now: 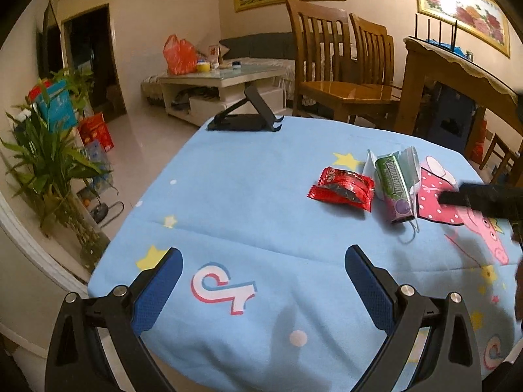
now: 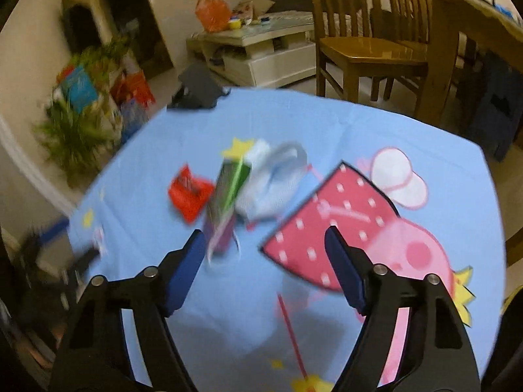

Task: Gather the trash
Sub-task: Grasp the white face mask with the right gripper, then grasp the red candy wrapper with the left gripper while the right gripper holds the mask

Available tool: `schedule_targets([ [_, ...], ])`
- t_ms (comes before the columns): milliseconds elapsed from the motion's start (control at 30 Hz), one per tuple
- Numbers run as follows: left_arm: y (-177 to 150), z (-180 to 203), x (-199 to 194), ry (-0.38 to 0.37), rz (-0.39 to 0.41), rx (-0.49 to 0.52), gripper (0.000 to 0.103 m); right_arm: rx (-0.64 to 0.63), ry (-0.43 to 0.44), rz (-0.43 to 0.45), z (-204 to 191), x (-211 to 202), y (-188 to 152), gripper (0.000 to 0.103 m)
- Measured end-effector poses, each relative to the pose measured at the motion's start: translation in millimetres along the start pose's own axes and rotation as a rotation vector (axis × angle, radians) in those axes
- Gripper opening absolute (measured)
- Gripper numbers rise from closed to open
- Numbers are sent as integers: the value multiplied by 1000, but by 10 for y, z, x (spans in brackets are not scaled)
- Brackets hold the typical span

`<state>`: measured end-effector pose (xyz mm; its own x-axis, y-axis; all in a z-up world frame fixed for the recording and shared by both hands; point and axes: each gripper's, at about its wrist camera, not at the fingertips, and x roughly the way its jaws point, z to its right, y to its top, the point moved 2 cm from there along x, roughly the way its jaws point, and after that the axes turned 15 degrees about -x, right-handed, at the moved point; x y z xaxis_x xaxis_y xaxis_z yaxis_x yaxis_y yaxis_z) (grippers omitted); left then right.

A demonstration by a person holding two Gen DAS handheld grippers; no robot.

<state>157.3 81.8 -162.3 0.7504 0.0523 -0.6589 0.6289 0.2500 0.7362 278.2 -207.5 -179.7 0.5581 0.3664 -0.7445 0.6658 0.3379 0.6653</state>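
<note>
The green Doublemint gum pack (image 1: 390,189) lies flat on the blue cartoon tablecloth (image 1: 261,196), its long axis running from the far side toward the grippers. A red candy wrapper (image 1: 341,187) sits just left of it; a pale face mask (image 1: 412,166) is tucked under its right side. The right gripper (image 2: 264,243) is nearer, the pack's near end just ahead of its left pad, jaws apart and empty. The left gripper (image 1: 263,261) hangs well left of the pack, also spread and empty. A black phone stand (image 1: 245,121) sits beyond the pack, by the far edge.
</note>
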Motion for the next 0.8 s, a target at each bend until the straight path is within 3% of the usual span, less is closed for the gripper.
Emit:
schedule_targets([
  [100,6,-55,-7,-11,1,-11,96,89,27,30,166,109,181,83],
  [267,24,-105,4,-29,-12,-31,96,191,88,39,444,408,396,84],
  [333,21,-95,-4,-33,-10,-28,96,215,104,36,533,499,434,74],
  [400,14,-72,-3,-35,-8,-20,96,242,126,7,600,639,451,36],
  [467,6,-45,-2,-36,-9,-15,96,291,172,-32,657,766,437,9],
  [633,8,-16,15,-37,-16,-17,96,306,258,7,635,499,275,5],
  [800,73,-59,111,-71,-70,-51,96,327,283,73,596,-310,-212,4],
])
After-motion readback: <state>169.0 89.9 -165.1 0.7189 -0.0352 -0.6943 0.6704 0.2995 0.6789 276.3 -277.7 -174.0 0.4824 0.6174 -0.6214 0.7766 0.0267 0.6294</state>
